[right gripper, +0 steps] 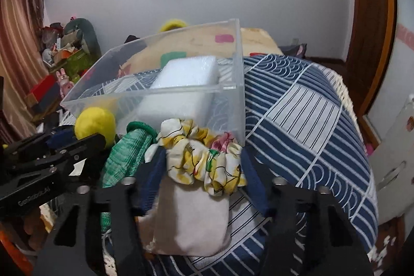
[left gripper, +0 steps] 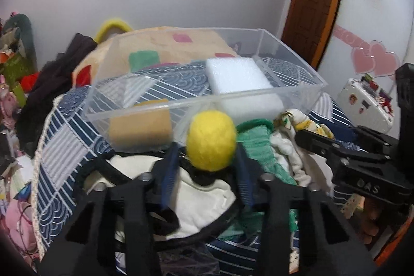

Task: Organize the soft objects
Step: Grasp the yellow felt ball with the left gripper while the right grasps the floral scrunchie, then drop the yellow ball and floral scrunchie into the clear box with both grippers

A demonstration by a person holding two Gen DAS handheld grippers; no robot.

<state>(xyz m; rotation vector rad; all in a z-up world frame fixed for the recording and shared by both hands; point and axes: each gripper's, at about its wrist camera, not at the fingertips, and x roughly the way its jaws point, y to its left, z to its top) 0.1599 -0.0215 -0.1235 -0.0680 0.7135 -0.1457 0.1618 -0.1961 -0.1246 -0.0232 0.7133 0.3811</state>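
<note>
Progress of sorting on the bed, left to right. The clear bin already holds a tan sponge at its left end and a white foam block toward its right. The left tongs grip a yellow felt ball just before the bin's near wall, not yet dropped in. Beside it lies a green knit piece on the bed, unsorted. The right tongs stand wide about a floral scrunchie; whether the pads press it cannot be told. Under it lies a white cloth. Judged roughly half done.
</note>
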